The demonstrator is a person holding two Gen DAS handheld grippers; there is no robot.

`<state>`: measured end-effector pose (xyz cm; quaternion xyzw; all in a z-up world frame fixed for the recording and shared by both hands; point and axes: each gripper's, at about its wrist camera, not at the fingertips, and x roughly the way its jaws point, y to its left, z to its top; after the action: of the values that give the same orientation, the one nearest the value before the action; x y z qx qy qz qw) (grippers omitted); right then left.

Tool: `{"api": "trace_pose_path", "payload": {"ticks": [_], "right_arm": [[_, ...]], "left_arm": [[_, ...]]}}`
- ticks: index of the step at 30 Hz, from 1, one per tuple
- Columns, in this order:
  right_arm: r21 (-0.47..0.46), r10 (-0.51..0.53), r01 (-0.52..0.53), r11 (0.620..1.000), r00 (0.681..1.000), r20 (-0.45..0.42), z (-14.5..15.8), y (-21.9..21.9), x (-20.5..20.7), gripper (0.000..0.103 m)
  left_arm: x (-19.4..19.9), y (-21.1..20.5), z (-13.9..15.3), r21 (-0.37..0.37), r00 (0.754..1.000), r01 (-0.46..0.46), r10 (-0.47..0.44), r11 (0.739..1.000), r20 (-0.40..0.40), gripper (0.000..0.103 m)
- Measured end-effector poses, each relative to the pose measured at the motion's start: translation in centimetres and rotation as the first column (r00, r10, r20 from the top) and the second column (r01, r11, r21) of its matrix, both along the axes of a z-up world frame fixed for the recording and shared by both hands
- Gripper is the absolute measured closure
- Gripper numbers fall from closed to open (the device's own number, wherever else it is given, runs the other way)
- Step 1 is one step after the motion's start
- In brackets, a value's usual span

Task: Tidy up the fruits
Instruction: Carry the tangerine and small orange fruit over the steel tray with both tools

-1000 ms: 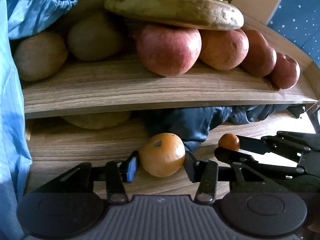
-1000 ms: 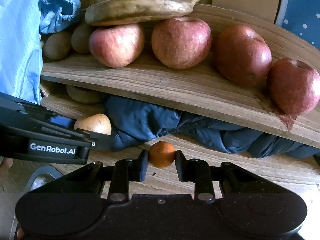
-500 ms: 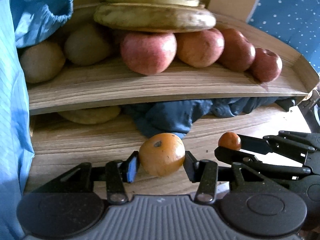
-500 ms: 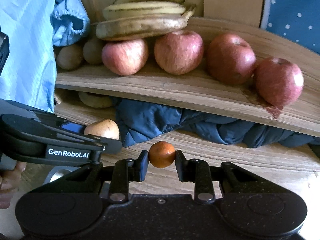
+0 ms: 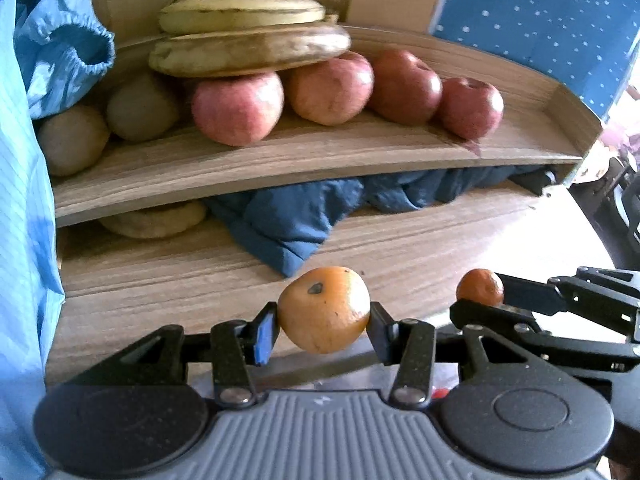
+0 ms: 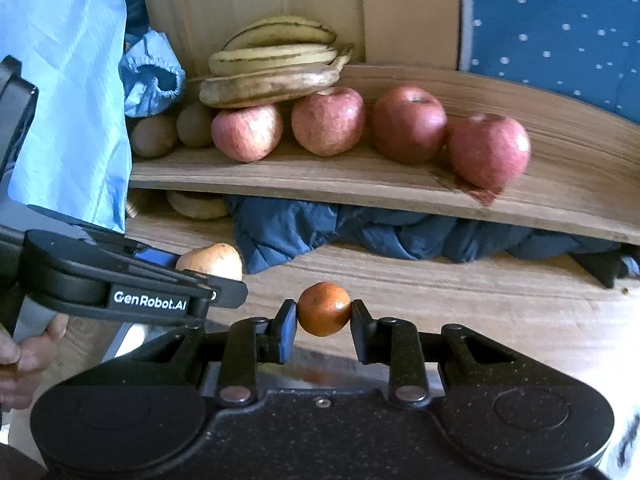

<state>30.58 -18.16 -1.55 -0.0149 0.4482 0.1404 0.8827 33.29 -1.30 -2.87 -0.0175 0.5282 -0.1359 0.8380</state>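
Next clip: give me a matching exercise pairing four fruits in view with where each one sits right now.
Things:
1. bananas
2. big orange
3. small orange
4. kiwis

Places:
A. in the right hand-held gripper
B. upper shelf, left end beside the apples
C. stacked on top of the apples
D. in the left hand-held gripper

Pairs: 1-C, 2-D, 3-A, 4-B

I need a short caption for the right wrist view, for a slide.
Right gripper holds a small orange before a wooden shelf carrying four red apples and bananas.
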Motion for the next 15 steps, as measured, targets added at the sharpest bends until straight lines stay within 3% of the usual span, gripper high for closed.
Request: {"api": "trace_pose_path", "payload": {"ticks": [15], "right_arm": [[0.027, -0.028, 0.028, 0.999, 1.000, -0.014, 0.8, -1.4, -7.1, 0.073]], "left_arm": [[-3.5, -2.2, 0.4, 0.017, 0.998, 0.059, -0.058, 0.998, -0.026, 0.052]]}}
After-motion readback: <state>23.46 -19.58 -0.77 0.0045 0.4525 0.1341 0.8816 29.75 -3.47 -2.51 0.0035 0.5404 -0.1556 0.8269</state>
